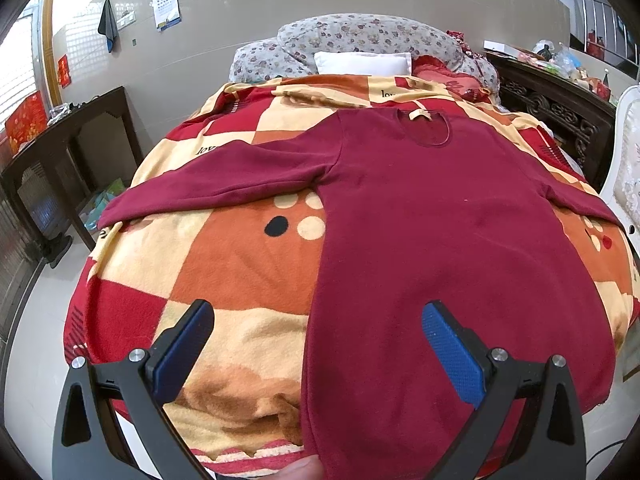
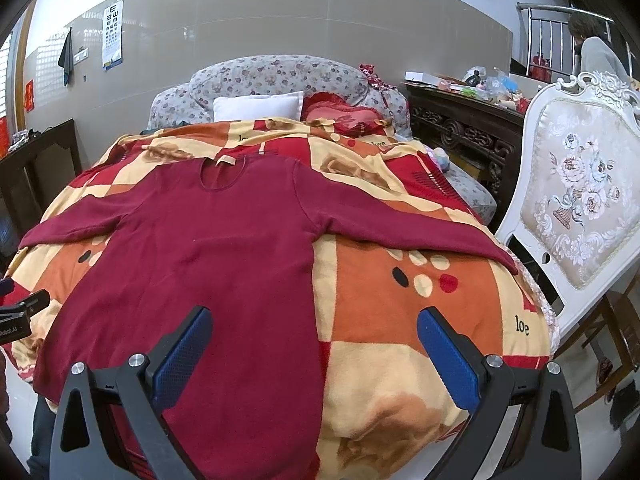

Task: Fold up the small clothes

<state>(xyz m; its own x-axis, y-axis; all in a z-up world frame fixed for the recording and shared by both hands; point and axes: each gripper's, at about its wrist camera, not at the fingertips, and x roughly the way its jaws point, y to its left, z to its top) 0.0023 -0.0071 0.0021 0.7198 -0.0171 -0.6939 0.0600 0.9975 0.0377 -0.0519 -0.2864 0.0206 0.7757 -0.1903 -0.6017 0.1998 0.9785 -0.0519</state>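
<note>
While dark red long-sleeved top (image 1: 420,208) lies flat on blanket (image 1: 240,264), we hold left gripper (image 1: 318,320) and right gripper (image 2: 314,324) wide, empty; pinch sleeve cuffs, fold inward evenly.

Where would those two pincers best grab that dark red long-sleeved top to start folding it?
Probably the sleeves. The red top lies flat and face-up on the blanket, arms spread. The left gripper could pinch the left cuff from the bed's left edge, the right gripper the right cuff from the right. Both are open.
</note>
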